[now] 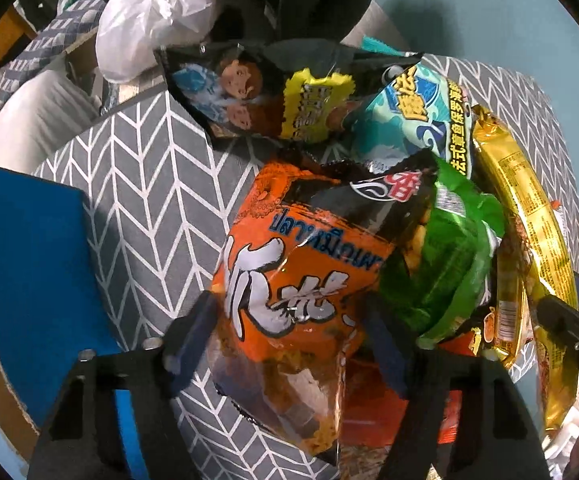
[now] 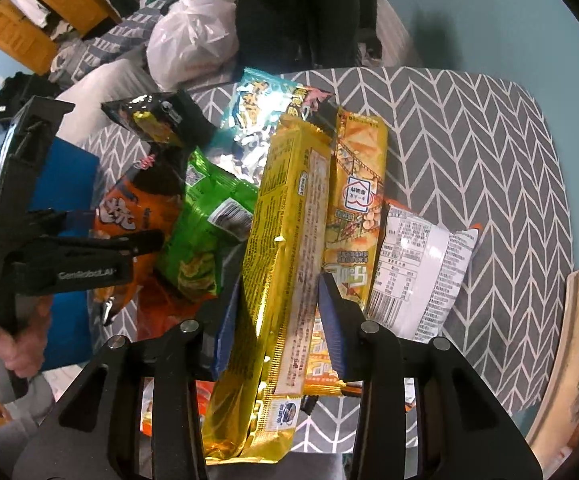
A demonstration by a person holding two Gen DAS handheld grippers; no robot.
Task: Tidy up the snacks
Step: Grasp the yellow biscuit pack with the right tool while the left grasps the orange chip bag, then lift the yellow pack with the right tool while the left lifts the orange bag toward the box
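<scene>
Left wrist view: the left gripper [image 1: 289,316] is clamped on a crinkly orange snack bag [image 1: 289,280] at 6 o'clock; bare herringbone cloth [image 1: 137,184] lies open toward 9, a glossy green packet [image 1: 445,256] crowds 3.

Right wrist view: the right gripper [image 2: 279,312] is clamped on a long gold foil packet [image 2: 277,264] at centre; open cloth [image 2: 469,140] spreads toward 2, its rounded edge there.

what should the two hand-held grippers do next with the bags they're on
Probably lift both straight up: the left hand-held gripper pinches the orange bag, the right hand-held gripper the gold packet, both overlapping the snack pile.
</scene>
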